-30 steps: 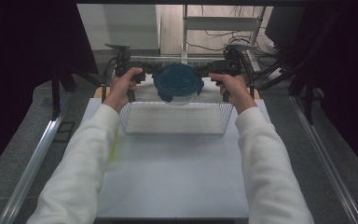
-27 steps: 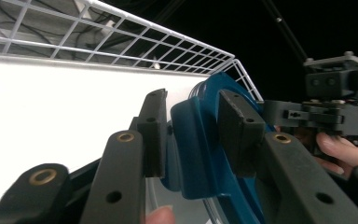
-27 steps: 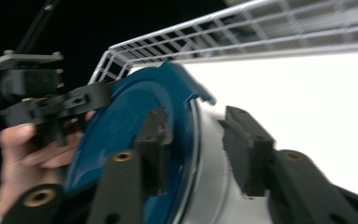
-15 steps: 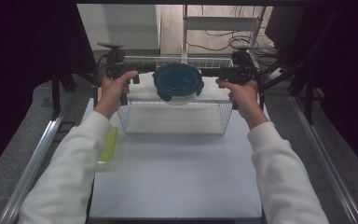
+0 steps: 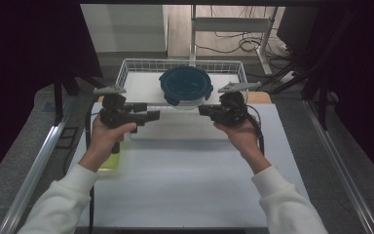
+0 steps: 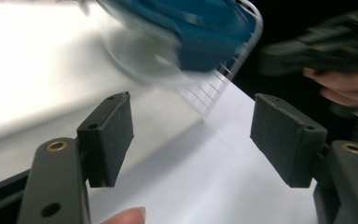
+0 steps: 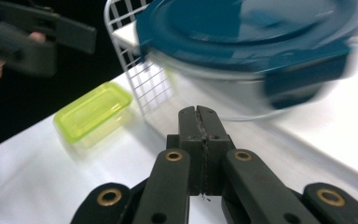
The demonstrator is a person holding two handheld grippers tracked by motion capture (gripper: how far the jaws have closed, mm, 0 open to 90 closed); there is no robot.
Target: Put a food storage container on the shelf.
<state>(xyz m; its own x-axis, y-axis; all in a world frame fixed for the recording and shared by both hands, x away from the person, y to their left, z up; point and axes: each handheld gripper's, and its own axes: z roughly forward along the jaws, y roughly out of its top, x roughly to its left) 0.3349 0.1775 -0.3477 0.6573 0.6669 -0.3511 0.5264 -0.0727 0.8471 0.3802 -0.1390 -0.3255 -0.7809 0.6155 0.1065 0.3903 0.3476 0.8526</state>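
Note:
A white wire basket [image 5: 182, 62] stands at the back of the white table top [image 5: 185, 185]. Inside it sits a round clear container with a dark blue lid [image 5: 186, 85]. My left gripper [image 5: 154, 116] hovers by the basket's front left corner. Its jaws have just been opening and are open with nothing between the pads [image 6: 114, 133]. My right gripper [image 5: 202, 109] is by the front right and points left. Its jaws have just been closing and are shut on nothing [image 7: 198, 116]. The blue lid [image 7: 242, 32] and basket wire [image 7: 144, 79] lie just beyond them.
A yellow-green plastic box [image 5: 108, 161] lies on the table's left side under my left hand, seen also as the box [image 7: 93, 112] beside the basket. Metal rails [image 5: 34, 165] run along both table sides. Cables and a frame stand behind the basket.
Both hands have drawn back from the basket's two sides toward its front. The left jaws now stand wider apart; the right jaws have come together. Basket and container stayed put.

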